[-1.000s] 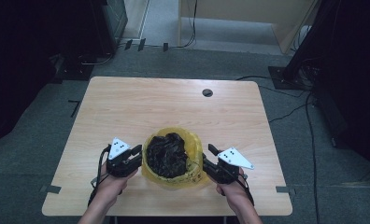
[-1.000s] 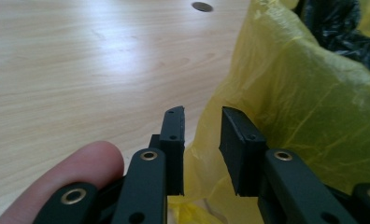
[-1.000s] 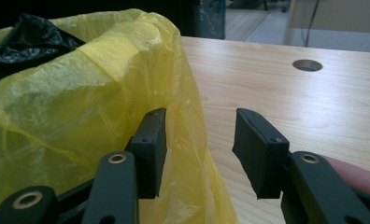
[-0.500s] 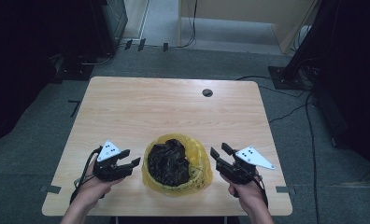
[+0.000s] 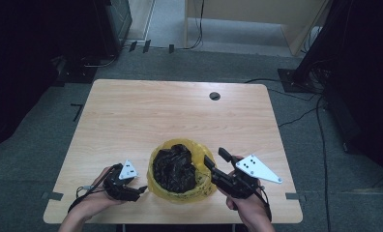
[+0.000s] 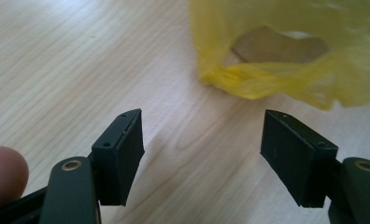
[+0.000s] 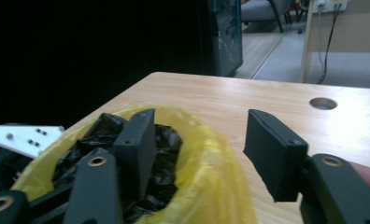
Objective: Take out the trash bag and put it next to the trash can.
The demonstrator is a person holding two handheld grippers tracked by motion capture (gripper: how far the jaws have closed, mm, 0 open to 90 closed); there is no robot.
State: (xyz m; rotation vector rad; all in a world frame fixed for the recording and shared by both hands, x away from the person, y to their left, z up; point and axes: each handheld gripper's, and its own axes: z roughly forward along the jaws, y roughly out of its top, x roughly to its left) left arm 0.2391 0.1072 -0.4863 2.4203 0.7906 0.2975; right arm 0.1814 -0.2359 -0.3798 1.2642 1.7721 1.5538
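A yellow plastic bag (image 5: pixel 202 189) lies open near the table's front edge with crumpled black material (image 5: pixel 174 168) inside. My left gripper (image 5: pixel 140 189) rests low at the bag's left side, pointing at it. Its jaws have just been opening and stand apart over bare wood, with the bag's edge (image 6: pixel 276 70) just beyond the left gripper (image 6: pixel 202 135). My right gripper (image 5: pixel 214 157) hovers at the bag's right rim. Its jaws have also been opening. In the right gripper view, one of the right gripper's (image 7: pixel 199 135) fingers (image 7: pixel 138 140) hangs over the black material (image 7: pixel 103 128) and the yellow rim (image 7: pixel 206 154) passes below, untouched.
The wooden table (image 5: pixel 180 111) has a round cable hole (image 5: pixel 214 95) at the back right. Its front edge runs just under both hands. Cables trail over the grey floor on the right, and dark furniture stands behind the table.
Both grippers have drawn back from the bag's sides towards the front edge. The left one sank and opened wide; the right one rose and opened a little. The bag has sagged open.
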